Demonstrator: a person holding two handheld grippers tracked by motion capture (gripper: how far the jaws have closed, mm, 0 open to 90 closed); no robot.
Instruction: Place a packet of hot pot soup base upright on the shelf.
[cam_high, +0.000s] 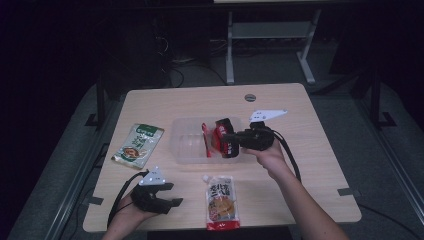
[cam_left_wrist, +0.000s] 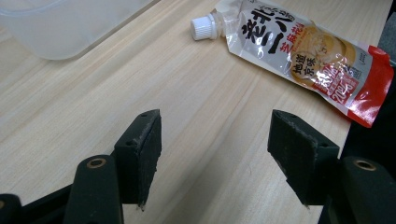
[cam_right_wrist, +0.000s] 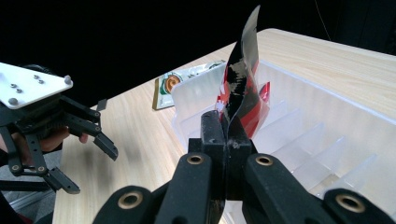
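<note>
The right tool (cam_right_wrist: 226, 128) pinches a red-and-black packet (cam_right_wrist: 243, 88) by its lower edge, jaws pressed tight on the foil, holding it over the clear plastic bin (cam_high: 187, 142) at the middle of the surface (cam_high: 300, 110). In the right gripper view the packet stands on edge, its long axis running up from the jaws to a corner that points skyward and curls slightly; in the high view it sits at the bin's right end. Its printing is too dark and creased to read.

The left tool (cam_left_wrist: 215, 158) rests near the surface's front-left corner, jaws spread with nothing between them. Just beyond it lies a spouted pouch (cam_left_wrist: 303, 56) with a white screw cap (bold black Chinese characters, a red bottom band), its cap end turned toward the bin. A green pouch (cam_high: 138, 145) lies flat to the bin's left, its lettering too small to make out. The room behind is dark.
</note>
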